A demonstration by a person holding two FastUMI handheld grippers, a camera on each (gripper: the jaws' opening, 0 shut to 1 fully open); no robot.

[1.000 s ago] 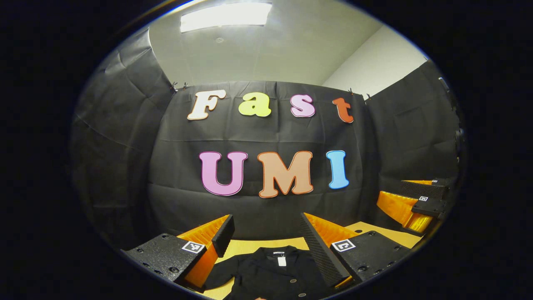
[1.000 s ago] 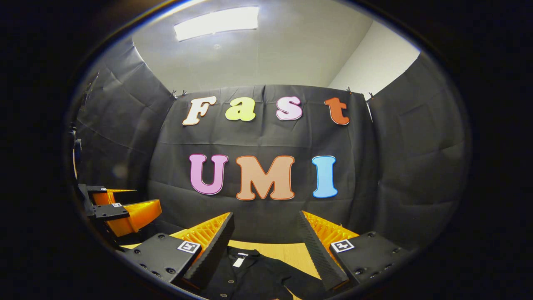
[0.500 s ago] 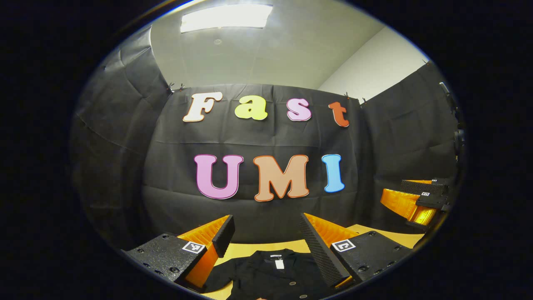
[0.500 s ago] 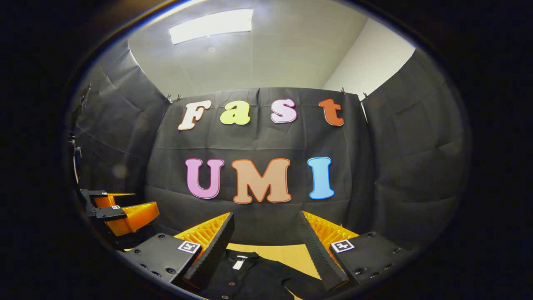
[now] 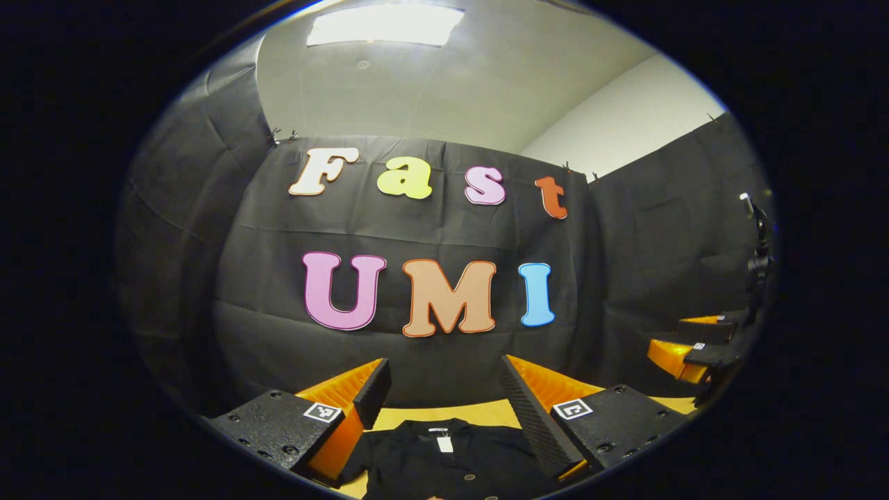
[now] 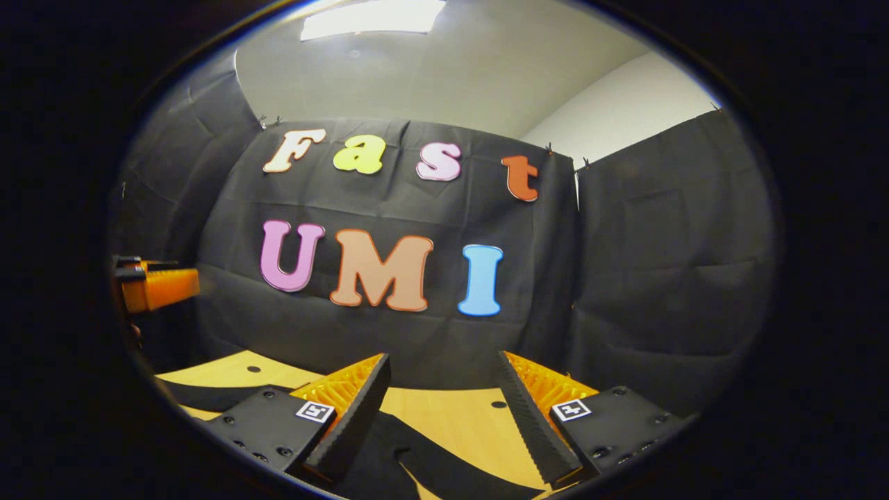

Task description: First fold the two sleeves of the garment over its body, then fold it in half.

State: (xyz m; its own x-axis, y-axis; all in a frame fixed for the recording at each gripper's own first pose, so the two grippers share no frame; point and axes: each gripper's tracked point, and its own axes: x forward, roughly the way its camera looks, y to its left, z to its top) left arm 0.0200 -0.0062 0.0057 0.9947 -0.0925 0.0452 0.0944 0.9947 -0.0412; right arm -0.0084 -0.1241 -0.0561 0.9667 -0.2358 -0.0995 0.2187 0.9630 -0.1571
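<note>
A black buttoned garment (image 5: pixel 444 462) lies flat on the wooden table (image 5: pixel 486 413), its collar and white neck tag toward the back wall. My left gripper (image 5: pixel 444 371) hovers open over the collar area, gripping nothing. In the right gripper view, a black sleeve or edge of the garment (image 6: pixel 389 458) lies under and between the fingers of my open right gripper (image 6: pixel 444 364), and another dark strip of cloth (image 6: pixel 208 394) runs to the left. The right gripper (image 5: pixel 698 347) appears far right in the left gripper view. The left gripper (image 6: pixel 149 286) appears far left in the right gripper view.
Black cloth walls close the booth at the back and on both sides. The light wooden table (image 6: pixel 451 417) has small round holes (image 6: pixel 499 404) in it. A ceiling light panel (image 5: pixel 385 24) glows overhead.
The right gripper has swung to the right and tipped down, so more table and a sleeve now show instead of the collar. The left gripper turned slightly right. Both stay open.
</note>
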